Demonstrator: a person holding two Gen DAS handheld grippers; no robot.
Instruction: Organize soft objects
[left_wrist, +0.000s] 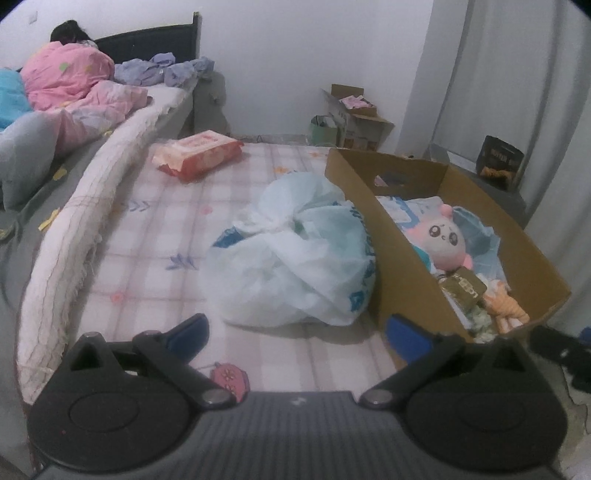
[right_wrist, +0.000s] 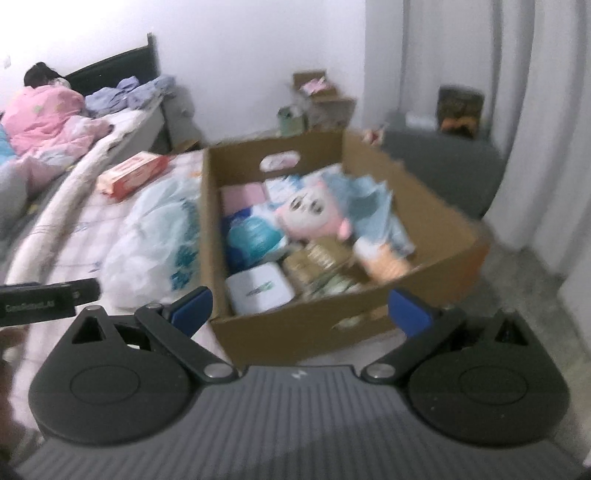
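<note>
A white-walled bedroom lies ahead of me, with a checked pink mattress (left_wrist: 155, 236) under both pairs of my fingers. Far off to the left, beyond my left fingers, a person (left_wrist: 68, 72) in pink lies on a second bed beside a heap of lilac clothes (left_wrist: 162, 68). Nearer, ahead and left of my left fingers, a red pack of wipes (left_wrist: 199, 155) rests flat on the mattress. My left fingers (left_wrist: 295, 332) are spread wide and hold nothing; straight ahead between them sits a crumpled white plastic bag (left_wrist: 295, 258), touching the left wall of the cardboard box (left_wrist: 391, 236). The box stands ahead and to the right of those fingers, and in it lie the pink plush toy (left_wrist: 447, 236) face up, a small orange plush (left_wrist: 506, 306) near the front right corner, and several packets. In the right wrist view, which is blurred, my right fingers (right_wrist: 301, 310) are also spread apart and empty, the box (right_wrist: 314, 325) just ahead between them, the pink plush (right_wrist: 310, 214) in its middle and a white packet (right_wrist: 258, 288) at its front left corner. Right of the box hang pale curtains (right_wrist: 546, 129).
</note>
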